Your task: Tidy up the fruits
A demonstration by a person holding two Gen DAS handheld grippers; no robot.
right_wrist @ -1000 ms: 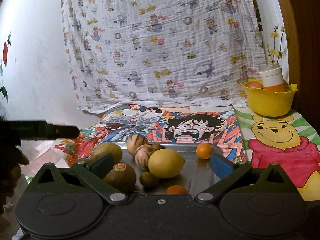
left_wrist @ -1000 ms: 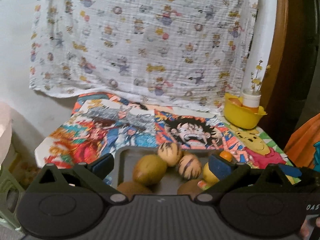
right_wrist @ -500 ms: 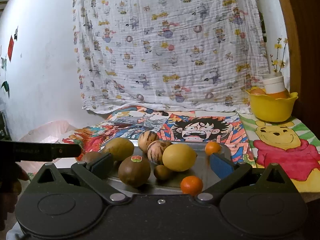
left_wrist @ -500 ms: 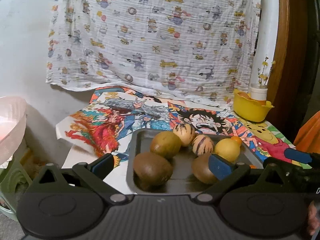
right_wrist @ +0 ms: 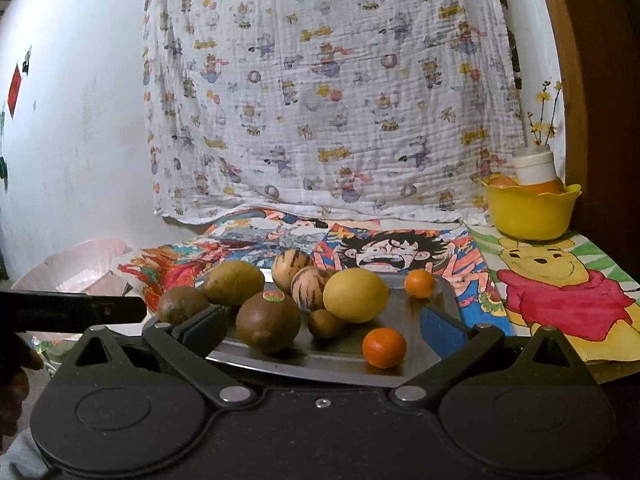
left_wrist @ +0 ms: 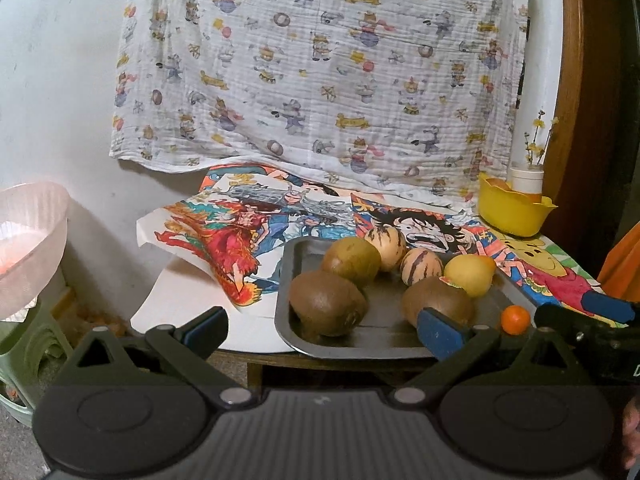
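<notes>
Hovering short of the desk's near edge, the left gripper (left_wrist: 320, 328) has its blue-padded fingers spread wide with nothing between them. The right gripper (right_wrist: 322, 324) is likewise released and empty, its jaws framing the near rim of the metal tray (right_wrist: 320, 362).

All the loose fruit lies in that tray, just ahead of both grippers. Nearest the right gripper are a small tangerine (right_wrist: 384, 347) and a brown kiwi (right_wrist: 268, 321) carrying a round red-and-green sticker (right_wrist: 273, 296) whose print is too small to read. Behind them sit a lemon (right_wrist: 356, 295), a tiny brown fruit (right_wrist: 325, 323) touching it, two striped pepino melons (right_wrist: 308, 288), a greenish kiwi (right_wrist: 234, 288), another brown kiwi (right_wrist: 182, 305) at the tray's left end, and a second tangerine (right_wrist: 420, 284) at the far right corner.

The tray's near rim lies close to the desk edge. Cartoon posters (right_wrist: 384, 248) cover the desk beyond, free of objects up to a yellow bowl (right_wrist: 530, 212) at the far right corner. A pink ribbed bowl (left_wrist: 28, 240) stands off the desk to the left.
</notes>
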